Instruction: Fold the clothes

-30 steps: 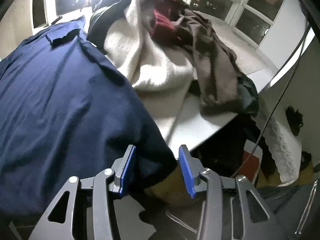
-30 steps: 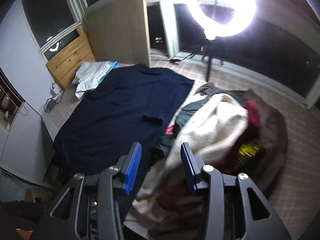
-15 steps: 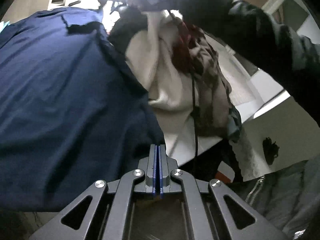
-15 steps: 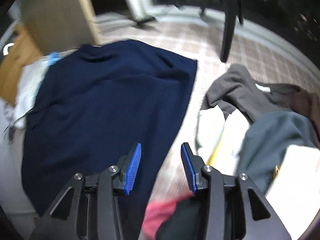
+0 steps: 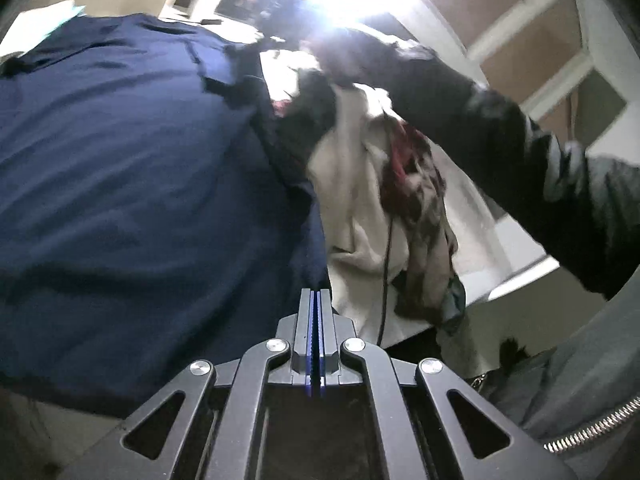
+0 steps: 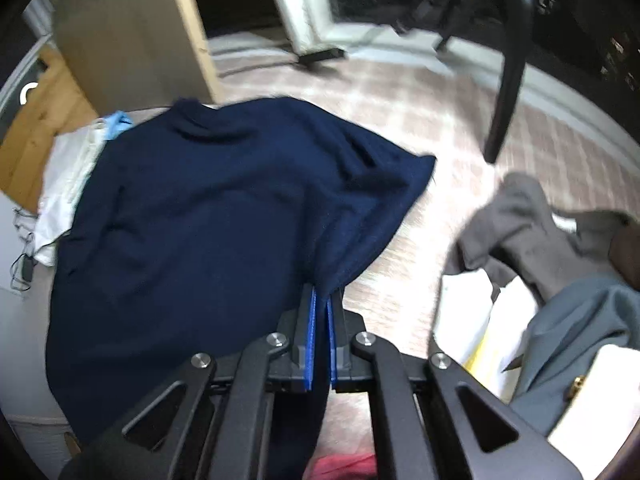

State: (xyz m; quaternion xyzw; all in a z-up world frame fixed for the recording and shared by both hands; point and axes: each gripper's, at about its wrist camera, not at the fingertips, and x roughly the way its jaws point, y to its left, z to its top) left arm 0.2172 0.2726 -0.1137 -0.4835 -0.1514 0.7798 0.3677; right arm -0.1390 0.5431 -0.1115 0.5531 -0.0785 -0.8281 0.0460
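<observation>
A navy blue shirt [image 5: 128, 184] lies spread on the table and fills the left of the left wrist view. My left gripper [image 5: 314, 300] is shut at the shirt's near right edge; the cloth between its pads is hard to see. In the right wrist view the same navy shirt [image 6: 200, 216] lies flat, collar far. My right gripper [image 6: 321, 300] is shut on the shirt's right hem, and the cloth rises into the pads.
A pile of clothes, cream [image 5: 352, 200], dark red and brown, lies right of the shirt. A dark-sleeved arm [image 5: 480, 120] reaches across it. Grey [image 6: 528, 224], teal and white garments [image 6: 472, 320] lie right. White cloth [image 6: 68, 176] lies at the far left.
Both grippers have closed: the left on the shirt's near edge half a second ago, the right on the hem just now. The right gripper swung from the pile to the shirt.
</observation>
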